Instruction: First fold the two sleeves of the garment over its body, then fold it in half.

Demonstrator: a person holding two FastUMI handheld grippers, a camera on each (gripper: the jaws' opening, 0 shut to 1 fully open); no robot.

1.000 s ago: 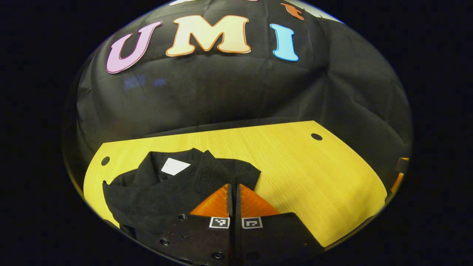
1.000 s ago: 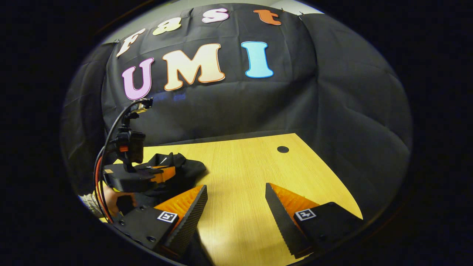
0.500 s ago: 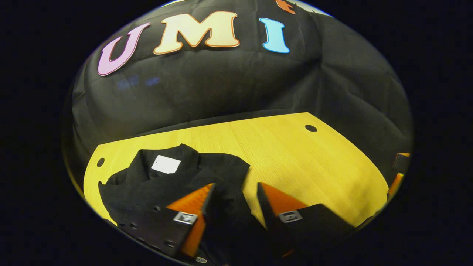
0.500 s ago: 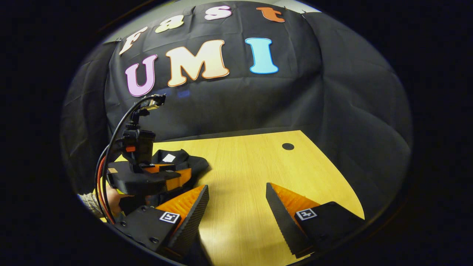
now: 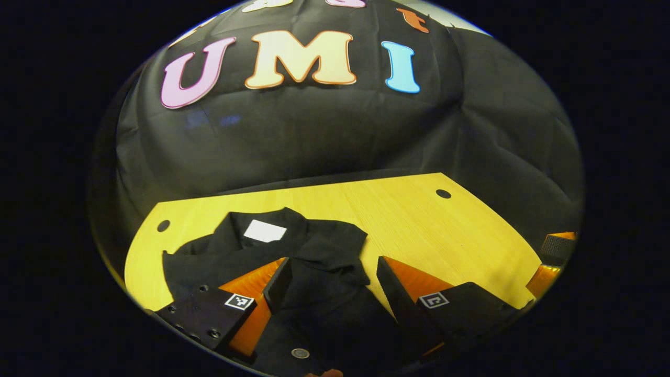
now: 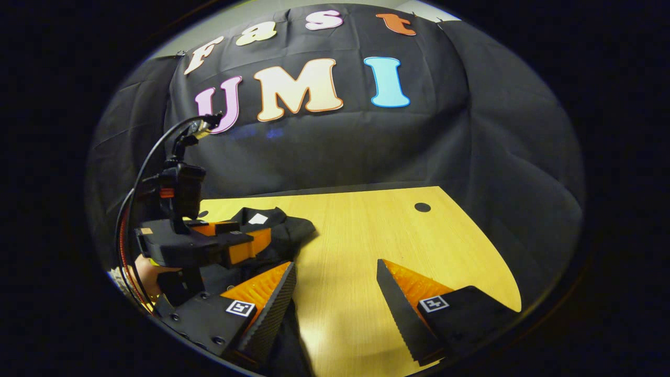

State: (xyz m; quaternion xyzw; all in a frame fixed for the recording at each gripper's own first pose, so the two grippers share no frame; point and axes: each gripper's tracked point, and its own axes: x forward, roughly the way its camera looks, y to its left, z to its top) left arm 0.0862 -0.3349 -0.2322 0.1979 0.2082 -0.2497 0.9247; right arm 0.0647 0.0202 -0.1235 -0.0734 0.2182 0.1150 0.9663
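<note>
A second ago my left gripper point(image 5: 330, 272) was pinched shut on the sleeve; now its jaws stand apart above the black garment point(image 5: 293, 251), so that sleeve looks laid over the body. My right gripper point(image 6: 335, 283) hangs open over bare table point(image 6: 366, 230), the garment off to its left.

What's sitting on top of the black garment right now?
A white tag lies on the black garment near its collar, and folded cloth lies over its body. The open left gripper is above it, touching nothing. Whatever lies beneath the folds is covered.
</note>
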